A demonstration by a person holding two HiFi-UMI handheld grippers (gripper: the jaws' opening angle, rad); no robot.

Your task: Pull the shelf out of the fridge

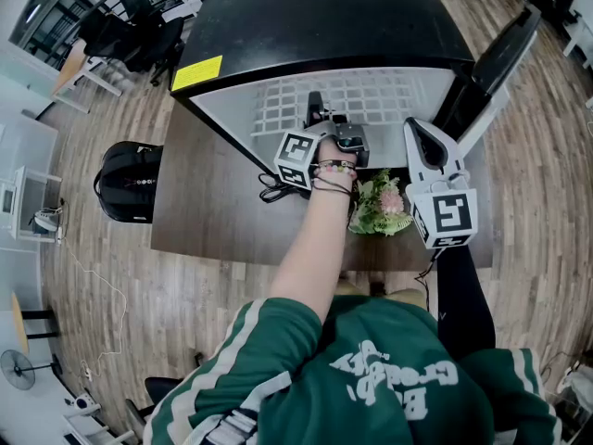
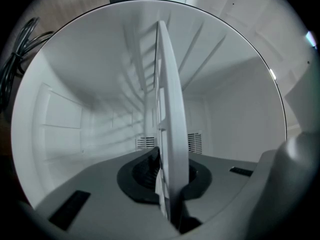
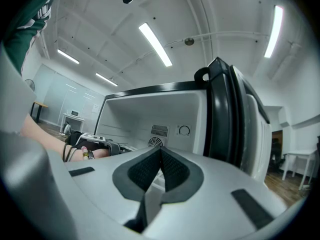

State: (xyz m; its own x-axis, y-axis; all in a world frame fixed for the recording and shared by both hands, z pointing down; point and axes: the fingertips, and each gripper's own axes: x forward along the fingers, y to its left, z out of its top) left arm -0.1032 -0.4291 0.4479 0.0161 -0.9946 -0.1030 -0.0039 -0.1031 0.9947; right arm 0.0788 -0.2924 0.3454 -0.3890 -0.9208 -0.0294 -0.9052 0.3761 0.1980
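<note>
Between the jaws of your left gripper (image 2: 167,179) sits the front edge of the white wire shelf (image 2: 170,99). The jaws are squeezed tight on it, so you have hold of it. From there the shelf runs deep into the fridge (image 1: 315,17), almost to the back wall with the little vents. So most of the shelf looks to be inside. I think the grabbing part is done. The pulling part is what is left: the shelf has to slide toward you until it comes right out.

Your right gripper (image 3: 160,151) is closed with nothing in it. It is just outside the fridge, near the open door (image 3: 225,119), and it does not touch the shelf.

The fridge stands on a dark table (image 1: 213,211). Some pink and green flowers (image 1: 380,207) are on the table close to your right gripper. A black cable (image 1: 271,191) lies near your left one. A black bag (image 1: 130,182) sits on the floor beside the table.

Now the writing. A yellow label (image 1: 197,72) is stuck on the black top of the fridge, but its print is too small to read. Each gripper has a cube with black and white square marks and no words. Your green top (image 1: 371,378) has white letters on it, but they are upside down and bent, so I cannot read them for sure.
</note>
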